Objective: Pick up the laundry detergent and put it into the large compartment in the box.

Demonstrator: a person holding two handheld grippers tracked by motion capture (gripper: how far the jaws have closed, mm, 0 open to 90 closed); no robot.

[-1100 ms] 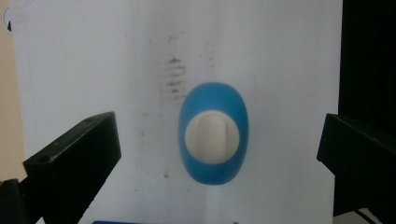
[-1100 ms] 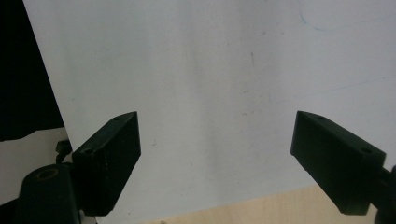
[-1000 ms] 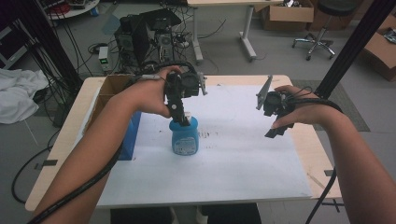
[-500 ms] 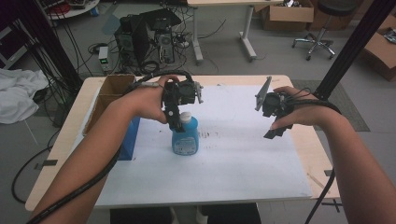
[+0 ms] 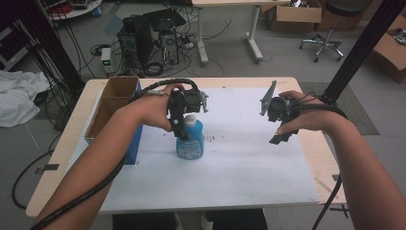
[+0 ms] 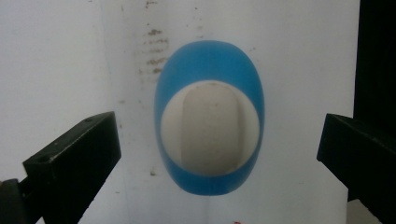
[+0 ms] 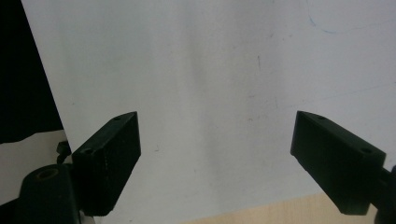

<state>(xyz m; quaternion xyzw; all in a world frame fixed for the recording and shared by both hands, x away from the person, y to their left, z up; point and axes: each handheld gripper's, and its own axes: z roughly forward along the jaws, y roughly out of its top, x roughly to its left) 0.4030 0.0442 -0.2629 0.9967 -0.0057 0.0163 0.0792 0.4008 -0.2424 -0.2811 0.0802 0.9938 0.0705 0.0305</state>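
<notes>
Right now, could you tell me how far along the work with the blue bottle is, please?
Done: the blue plastic bottle with the white cap stands upright on the white table sheet. In hand: the left claw hangs open directly above the cap, jaws apart on either side, not touching. Left: closing on the bottle and moving it, perhaps towards the cardboard box. The right claw waits open over bare sheet.

grey floor point(image 5: 287, 62) – cables, office chair point(image 5: 330, 28), desk point(image 5: 230, 5)

We see bare white sheet point(image 5: 239, 163) all around the blue bottle point(image 5: 190, 141); a cardboard box point(image 5: 111, 103) blocks the table's point(image 5: 330, 158) left edge.
</notes>
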